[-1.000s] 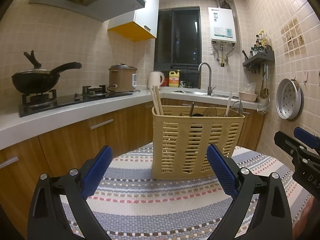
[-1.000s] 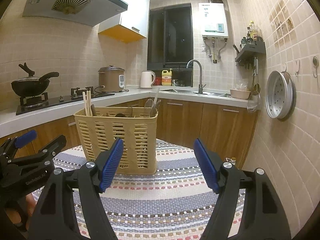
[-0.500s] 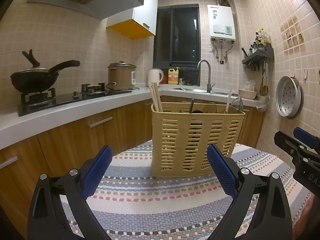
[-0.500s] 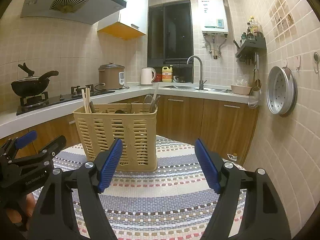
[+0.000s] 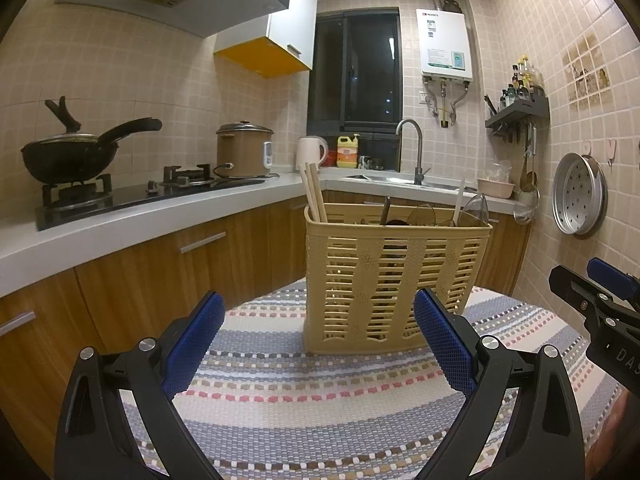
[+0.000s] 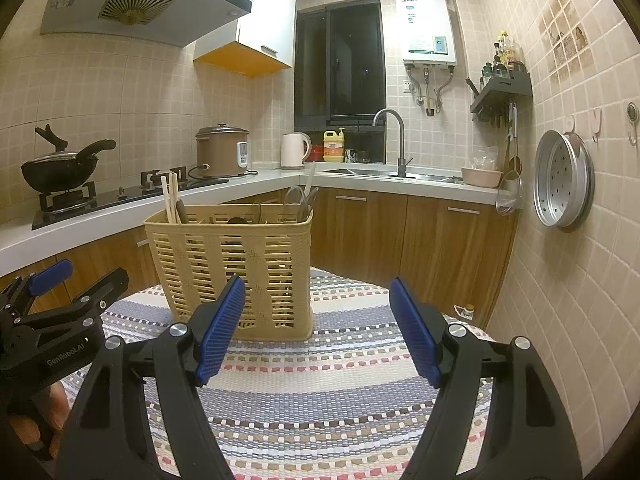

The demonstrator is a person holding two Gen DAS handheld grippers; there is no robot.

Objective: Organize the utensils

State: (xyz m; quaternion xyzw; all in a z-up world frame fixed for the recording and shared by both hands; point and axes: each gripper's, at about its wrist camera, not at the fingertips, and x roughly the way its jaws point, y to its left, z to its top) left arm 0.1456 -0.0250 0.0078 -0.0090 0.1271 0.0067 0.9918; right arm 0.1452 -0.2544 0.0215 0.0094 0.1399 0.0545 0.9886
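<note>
Where the striped mat lies, utensil basket (image 5: 394, 276) ahead of both released claws (left (image 5: 316, 340), right (image 6: 318, 330)).

My left tool (image 5: 316, 334) is two black plastic arms, each cut through with a triangular window and set with round silver screws near the front. Each arm ends in a flat blue pad (image 5: 442, 340) with a fine gridded texture. My right tool (image 6: 318, 326) is built the same: black arms, silver screws, blue gridded pads (image 6: 222, 330). Seen from the side in the right wrist view, the left tool's black body carries white lettering reading "GenRobot.AI", and a rounded blue tip sticks out at its upper end. In the left wrist view the right tool's body shows white letters "DAS".
</note>
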